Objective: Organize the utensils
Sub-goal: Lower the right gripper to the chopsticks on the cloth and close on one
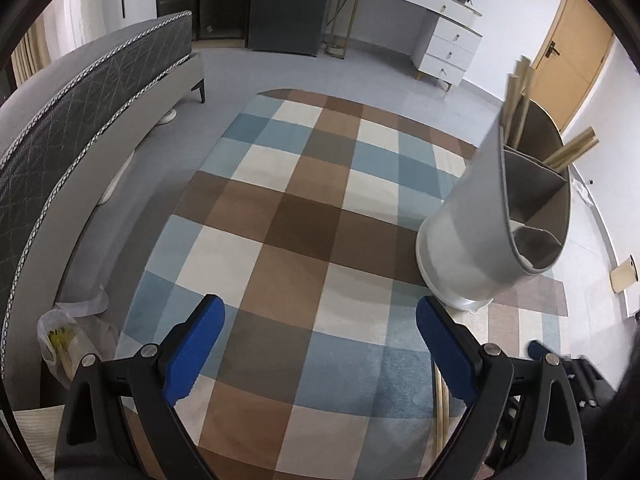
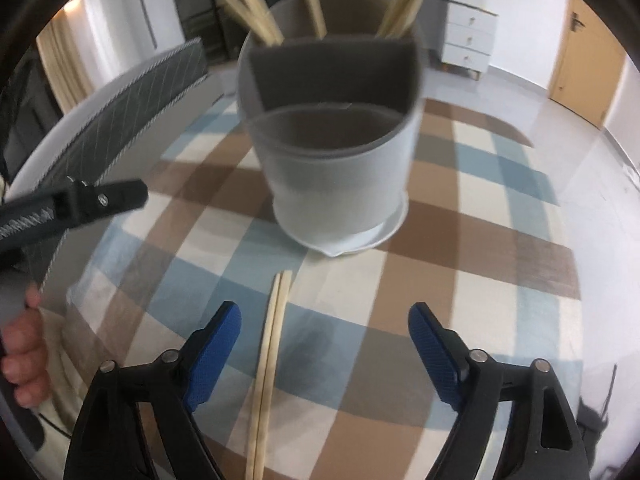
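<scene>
A: What's hard to read here?

B: In the right wrist view the holder [image 2: 332,152] is blurred, and the tops of the chopsticks [image 2: 256,12] standing in its rear compartment run out of frame. The pair [image 2: 270,364] lying on the rug [image 2: 460,280] is cut off at the bottom edge. In the left wrist view only a sliver of that pair [image 1: 440,412] shows behind a blue finger.

A: Where is the pair relative to the holder?

B: Just in front of its base, not touching it, pointing toward it. It lies between the spread fingers of the right gripper [image 2: 324,320], nearer the left pad, with neither pad touching it.

A: And the left gripper [image 1: 320,316]?

B: Wide open too, holding nothing, angled down over the rug, with the holder [image 1: 496,216] ahead to its right. Its black body juts in left of the holder in the right view, a hand [image 2: 24,356] gripping its handle.
</scene>
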The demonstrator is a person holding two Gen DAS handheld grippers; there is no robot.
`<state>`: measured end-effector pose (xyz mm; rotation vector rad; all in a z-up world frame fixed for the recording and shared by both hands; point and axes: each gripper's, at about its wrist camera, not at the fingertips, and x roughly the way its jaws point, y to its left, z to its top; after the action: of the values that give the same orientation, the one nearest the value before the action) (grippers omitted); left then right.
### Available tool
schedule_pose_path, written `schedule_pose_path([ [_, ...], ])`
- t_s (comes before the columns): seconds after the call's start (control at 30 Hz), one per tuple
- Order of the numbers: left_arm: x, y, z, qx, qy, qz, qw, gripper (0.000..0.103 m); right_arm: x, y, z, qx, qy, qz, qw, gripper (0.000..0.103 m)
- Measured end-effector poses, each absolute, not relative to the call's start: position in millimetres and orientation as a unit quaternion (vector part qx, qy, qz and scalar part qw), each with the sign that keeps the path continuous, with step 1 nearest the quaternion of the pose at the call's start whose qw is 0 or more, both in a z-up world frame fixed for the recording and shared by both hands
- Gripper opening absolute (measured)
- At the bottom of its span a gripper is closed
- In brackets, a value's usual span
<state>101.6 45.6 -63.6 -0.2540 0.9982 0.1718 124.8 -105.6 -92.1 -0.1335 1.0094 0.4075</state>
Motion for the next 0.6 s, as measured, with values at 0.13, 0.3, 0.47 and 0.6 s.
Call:
schedule_pose_path([
  [0.13,106,60,-70,-0.149,0.489,0.088,0.855,0.094,141,-98,-111,-0.058,0.51,0.198,0.835,0.062],
  [0.3,106,81,-72,-0.19,0.493,0.106,0.842,0.094,153,-90,-126,-0.064,0.534,0.189,0.822,0.048],
  [0.47,109,87,-77,-0.208,0.501,0.107,0.833,0.094,150,-83,-129,-0.077,0.538,0.196,0.816,0.043],
  [0.6,109,85,-75,-0.205,0.498,0.101,0.836,0.094,147,-79,-130,-0.091,0.54,0.192,0.815,0.041],
])
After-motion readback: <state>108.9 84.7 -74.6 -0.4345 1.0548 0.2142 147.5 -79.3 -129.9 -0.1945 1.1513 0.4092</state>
